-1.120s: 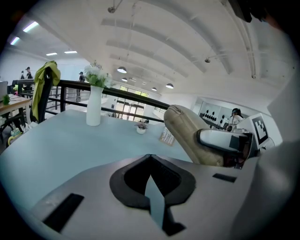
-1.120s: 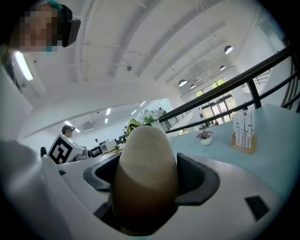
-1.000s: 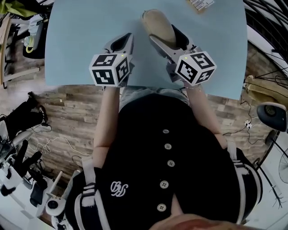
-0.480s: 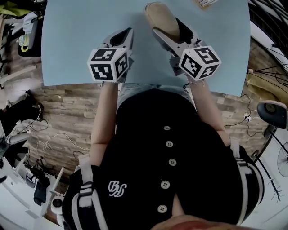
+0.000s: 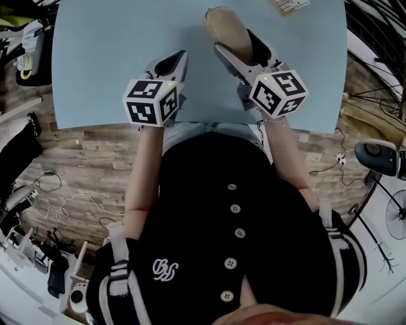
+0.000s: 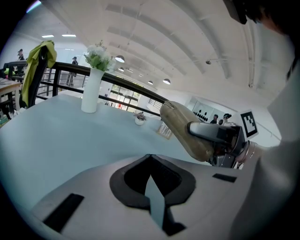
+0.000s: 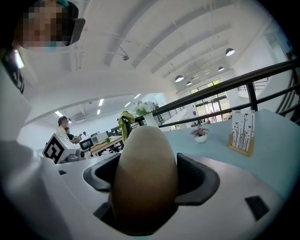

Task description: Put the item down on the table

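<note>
A tan, oblong pouch-like item [image 5: 227,28] sticks out forward from my right gripper [image 5: 238,46], which is shut on it above the pale blue table [image 5: 108,57]. In the right gripper view the item [image 7: 145,168] fills the gap between the two dark pads. From the left gripper view the item [image 6: 183,129] hangs tilted over the table surface, apart from it. My left gripper [image 5: 172,60] hovers beside it to the left, shut, with only a thin slit between its jaws [image 6: 151,183] and nothing in them.
A white vase with flowers [image 6: 91,89], a small potted plant [image 6: 139,119] and a card stand [image 7: 241,132] are at the table's far side. The card stand [image 5: 288,5] shows at the top edge. Wooden floor and cables lie beside the table.
Almost nothing: both grippers stay over the table's near edge, and the right one keeps its hold on the tan item. Only the head view has shifted slightly.
</note>
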`<state>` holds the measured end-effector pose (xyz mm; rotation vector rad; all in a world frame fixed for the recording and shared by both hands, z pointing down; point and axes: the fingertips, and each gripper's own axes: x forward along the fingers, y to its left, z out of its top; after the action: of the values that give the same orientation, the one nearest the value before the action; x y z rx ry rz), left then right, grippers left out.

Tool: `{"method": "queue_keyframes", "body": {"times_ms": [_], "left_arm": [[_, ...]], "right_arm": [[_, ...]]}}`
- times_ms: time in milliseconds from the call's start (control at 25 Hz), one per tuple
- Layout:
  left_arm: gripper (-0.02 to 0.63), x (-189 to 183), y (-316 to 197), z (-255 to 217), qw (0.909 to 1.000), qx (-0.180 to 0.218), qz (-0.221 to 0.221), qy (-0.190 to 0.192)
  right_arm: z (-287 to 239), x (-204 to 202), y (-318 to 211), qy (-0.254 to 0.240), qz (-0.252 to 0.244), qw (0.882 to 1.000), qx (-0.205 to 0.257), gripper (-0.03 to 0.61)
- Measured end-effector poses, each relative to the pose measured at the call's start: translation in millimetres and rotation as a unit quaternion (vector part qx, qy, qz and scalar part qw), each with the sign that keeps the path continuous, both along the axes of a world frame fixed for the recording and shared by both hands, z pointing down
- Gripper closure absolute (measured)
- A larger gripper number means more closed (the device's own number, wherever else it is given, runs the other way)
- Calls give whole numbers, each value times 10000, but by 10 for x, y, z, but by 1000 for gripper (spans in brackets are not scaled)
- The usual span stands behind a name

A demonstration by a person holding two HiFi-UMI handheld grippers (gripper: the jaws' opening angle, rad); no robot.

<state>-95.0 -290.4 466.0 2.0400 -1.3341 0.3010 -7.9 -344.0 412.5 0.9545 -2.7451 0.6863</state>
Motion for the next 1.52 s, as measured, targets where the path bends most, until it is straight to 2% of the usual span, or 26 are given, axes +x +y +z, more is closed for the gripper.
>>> {"method": "queue_keyframes", "body": {"times_ms": [240,440,600,880,1120,1280,1520], "left_arm": [[604,-61,34,77,9999,31,104,21],[605,-201,49,130,9996,224,-185,38],[604,-176,85,202,9997,146,-191,82],[604,-183,157,387,9989,-55,-173,430],[604,-118,154,491,9982,-152,-200,539],[604,-158,158,572,9966,-262,-387,683],[604,-168,209,650,9960,-336,-486,668]], "right_arm": [[95,-69,-53,217,-43,9998,31,198],[298,-130,-55,506,-127,9986,-26,198],[433,-124,-24,717,-262,9971,-72,198],[710,-218,-41,841,-481,9948,-322,198],[861,-254,-141,1016,-674,9920,-315,198],[1019,-348,-232,1189,-809,9890,-335,198],[1157,-429,-395,1399,-944,9854,-236,198]]}}
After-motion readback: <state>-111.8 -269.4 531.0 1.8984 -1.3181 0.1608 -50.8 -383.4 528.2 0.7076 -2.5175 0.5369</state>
